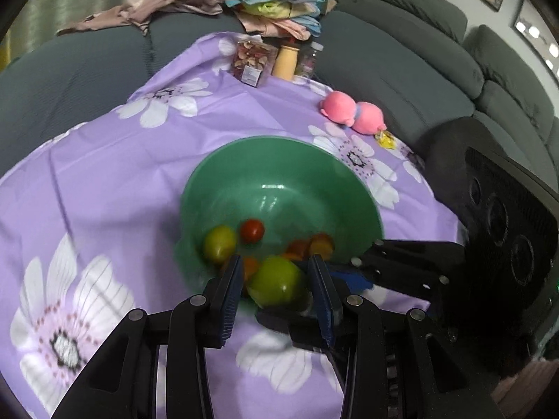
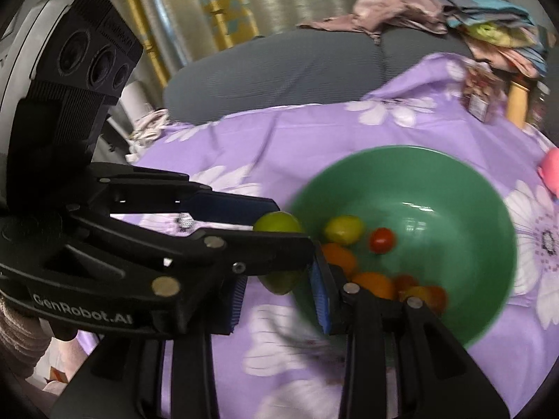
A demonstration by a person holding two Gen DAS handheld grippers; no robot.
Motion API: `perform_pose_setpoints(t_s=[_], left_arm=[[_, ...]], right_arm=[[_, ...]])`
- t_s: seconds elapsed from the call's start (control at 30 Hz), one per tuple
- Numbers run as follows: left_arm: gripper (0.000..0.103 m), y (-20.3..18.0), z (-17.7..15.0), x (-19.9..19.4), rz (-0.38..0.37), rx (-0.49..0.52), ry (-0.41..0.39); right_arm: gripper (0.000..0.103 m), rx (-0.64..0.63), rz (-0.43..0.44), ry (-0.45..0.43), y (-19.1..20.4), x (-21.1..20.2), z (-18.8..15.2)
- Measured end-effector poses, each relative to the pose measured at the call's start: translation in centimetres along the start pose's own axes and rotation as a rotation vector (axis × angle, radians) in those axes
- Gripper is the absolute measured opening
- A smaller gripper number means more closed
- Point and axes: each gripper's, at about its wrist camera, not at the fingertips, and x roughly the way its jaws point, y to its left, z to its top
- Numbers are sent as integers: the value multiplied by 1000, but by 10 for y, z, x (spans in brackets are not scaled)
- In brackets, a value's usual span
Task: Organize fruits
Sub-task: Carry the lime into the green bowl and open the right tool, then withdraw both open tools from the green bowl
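A green bowl [image 1: 279,143] [image 2: 401,150] stands on the purple floral cloth [image 1: 104,174]. In it lie a red tomato [image 1: 252,230] [image 2: 382,240], a yellow-green fruit [image 1: 220,248] [image 2: 344,229] and several orange fruits [image 1: 314,244] [image 2: 374,284]. My left gripper [image 1: 276,260] [image 2: 293,230] is shut on a green fruit [image 1: 276,284] [image 2: 277,223] over the bowl's near rim. My right gripper [image 2: 279,269] reaches in from the right, its fingers [image 1: 401,251] crossing the left one. The fruit's lower end lies between the right fingers; the left finger hides any contact.
A pink plush toy [image 1: 349,113] and a small yellow wrapper [image 1: 386,139] lie at the cloth's right edge. A snack packet [image 1: 251,61] and bottles stand at the back. Piled clothes [image 1: 272,0] rest on the grey sofa [image 1: 401,70] behind.
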Motion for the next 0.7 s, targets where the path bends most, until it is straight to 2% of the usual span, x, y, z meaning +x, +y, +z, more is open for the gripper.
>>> perform_pose_setpoints(t_s=[0.07, 0.1, 0.13, 0.17, 0.2, 0.23, 0.27, 0.33, 0.37, 0.43, 0.53, 0.6, 0.7], left_arm=[[38, -2, 7, 9, 32, -5, 13], [46, -4, 9, 10, 48, -5, 14], [64, -6, 10, 10, 62, -6, 11], [74, -7, 10, 7, 74, -2, 5], [92, -9, 9, 4, 87, 2, -2], [100, -10, 9, -1, 106, 4, -12], [101, -10, 9, -4, 116, 3, -16], [102, -8, 8, -16, 141, -11, -12], [102, -7, 9, -20, 147, -15, -16], [102, -8, 10, -36, 162, -20, -46], [102, -15, 13, -47, 256, -6, -46], [102, -21, 11, -51, 287, 29, -41], [102, -23, 9, -54, 257, 38, -27]], right_arm=[[36, 13, -42, 9, -10, 1, 1], [37, 20, -63, 16, -15, 0, 0], [42, 27, -78, 16, -19, -2, 1], [47, 29, -88, 11, -22, -5, 1], [57, 31, -103, 6, -24, -9, 1], [67, 29, -116, 0, -26, -14, 1], [71, 26, -132, -10, -27, -18, 2], [88, 20, -167, -31, -27, -28, 5], [91, 16, -184, -34, -28, -31, 8], [94, -6, -220, -48, -27, -43, 10], [96, -30, -218, -73, -24, -57, 15], [96, -50, -215, -86, -20, -65, 17], [97, -76, -213, -89, -16, -72, 20]])
